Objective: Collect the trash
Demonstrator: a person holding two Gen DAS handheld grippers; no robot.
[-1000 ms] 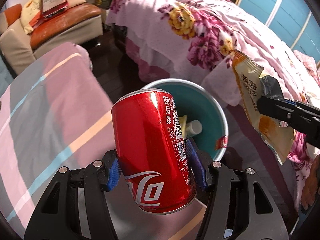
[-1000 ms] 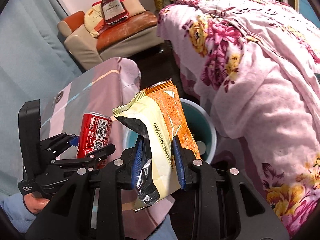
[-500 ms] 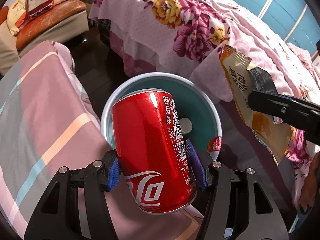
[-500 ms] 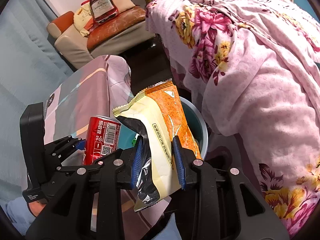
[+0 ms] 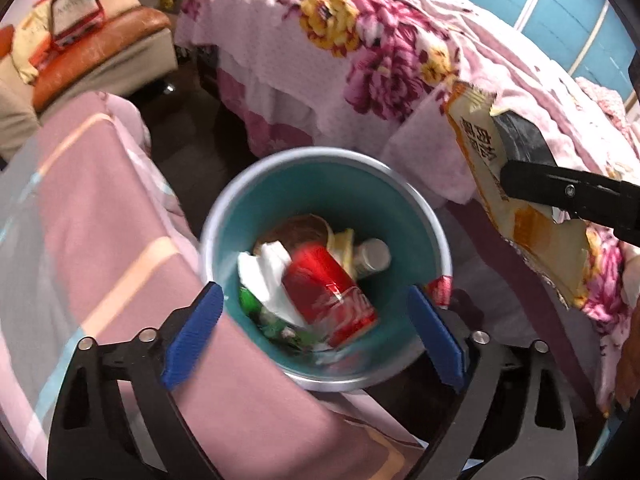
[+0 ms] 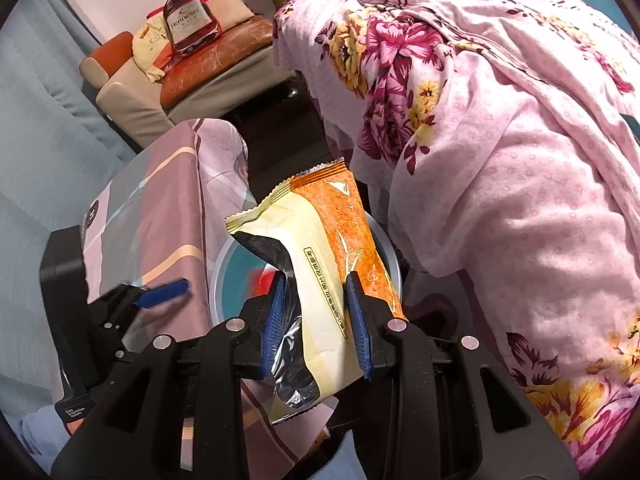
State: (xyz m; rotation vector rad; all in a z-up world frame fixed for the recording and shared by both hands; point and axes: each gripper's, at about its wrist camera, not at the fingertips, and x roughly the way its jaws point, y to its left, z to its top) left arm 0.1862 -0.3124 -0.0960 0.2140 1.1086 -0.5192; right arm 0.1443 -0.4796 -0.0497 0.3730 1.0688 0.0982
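Observation:
A red cola can [image 5: 330, 294] lies inside the teal trash bin [image 5: 400, 208], on top of white paper, a small white bottle and other rubbish. My left gripper [image 5: 316, 336] is open and empty, directly above the bin's near rim. My right gripper [image 6: 316, 320] is shut on an orange and cream snack wrapper [image 6: 320, 248], held above the bin's right side; the wrapper also shows in the left wrist view [image 5: 516, 204]. In the right wrist view the bin [image 6: 232, 268] is mostly hidden behind the wrapper.
A bed with a pink floral cover [image 5: 360, 40] stands right behind the bin. A striped pink cloth surface [image 5: 100, 240] lies left of it. An orange-cushioned sofa [image 6: 208, 64] with a bottle-shaped pillow sits at the back. Dark floor lies between.
My left gripper opened and the red can dropped into the bin. The right gripper still holds the wrapper, now closer over the bin.

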